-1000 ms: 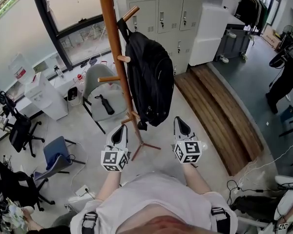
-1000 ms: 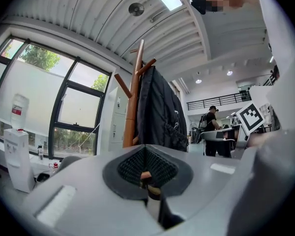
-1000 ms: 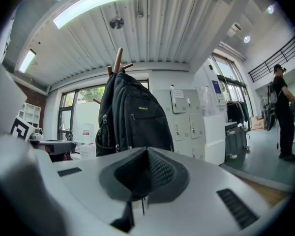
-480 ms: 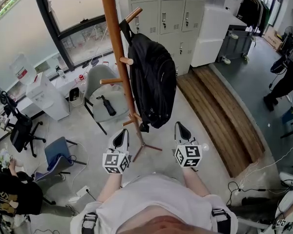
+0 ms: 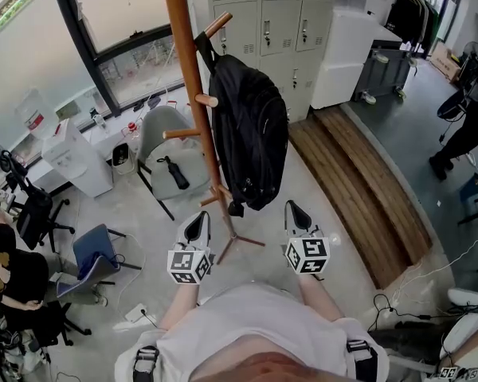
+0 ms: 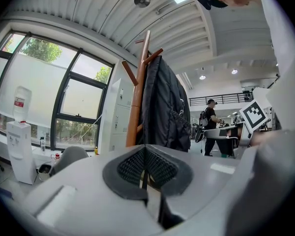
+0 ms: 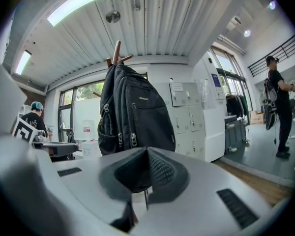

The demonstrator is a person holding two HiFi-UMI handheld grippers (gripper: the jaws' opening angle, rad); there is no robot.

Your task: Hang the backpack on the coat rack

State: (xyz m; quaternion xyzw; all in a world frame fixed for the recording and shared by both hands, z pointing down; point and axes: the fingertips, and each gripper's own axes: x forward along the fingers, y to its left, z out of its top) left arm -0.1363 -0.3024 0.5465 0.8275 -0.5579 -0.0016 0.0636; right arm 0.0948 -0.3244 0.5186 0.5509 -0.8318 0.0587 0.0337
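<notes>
A black backpack (image 5: pixel 251 130) is seen hung from an upper peg of the wooden coat rack (image 5: pixel 193 78), draped down the right side of the pole. The left gripper (image 5: pixel 196 224) and right gripper (image 5: pixel 296 213) are held side by side near the rack's feet, clear of the bag, jaws closed together. A folded umbrella (image 5: pixel 174 172) is laid on the grey chair (image 5: pixel 161 126) beyond.

Person in black shirt (image 5: pixel 6 265): has come into view at the left edge, now beside the black office chair (image 5: pixel 33 213).
Left hand-held gripper (image 5: pixel 198 218): sunk slightly.
</notes>
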